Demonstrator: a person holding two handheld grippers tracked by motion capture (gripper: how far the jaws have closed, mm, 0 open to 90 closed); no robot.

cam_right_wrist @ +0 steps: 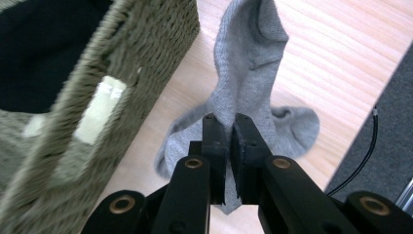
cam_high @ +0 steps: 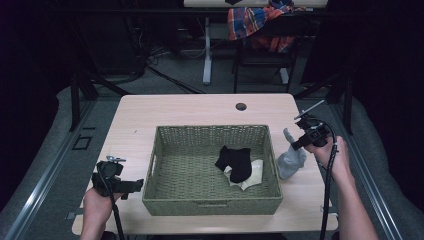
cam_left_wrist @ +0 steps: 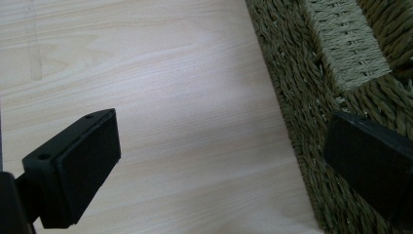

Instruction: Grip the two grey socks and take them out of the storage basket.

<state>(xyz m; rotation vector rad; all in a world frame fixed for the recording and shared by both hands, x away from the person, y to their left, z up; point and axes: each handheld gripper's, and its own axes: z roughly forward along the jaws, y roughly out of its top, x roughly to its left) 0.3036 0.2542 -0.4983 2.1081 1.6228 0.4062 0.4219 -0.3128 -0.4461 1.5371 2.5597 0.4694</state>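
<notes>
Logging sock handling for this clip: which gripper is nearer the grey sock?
Right. The right gripper is shut on the grey sock, lifting it beside the basket. The left gripper sits open across the basket, at its opposite side.

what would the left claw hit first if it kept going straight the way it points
Probably the basket. The left claw is open and aimed at its left wall; in the left gripper view one jaw already overlaps the weave, the other is over bare table. Depth is unclear.

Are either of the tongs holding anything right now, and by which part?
The right tongs pinch the grey sock at a fold near its middle. The left tongs are open and hold nothing.
</notes>
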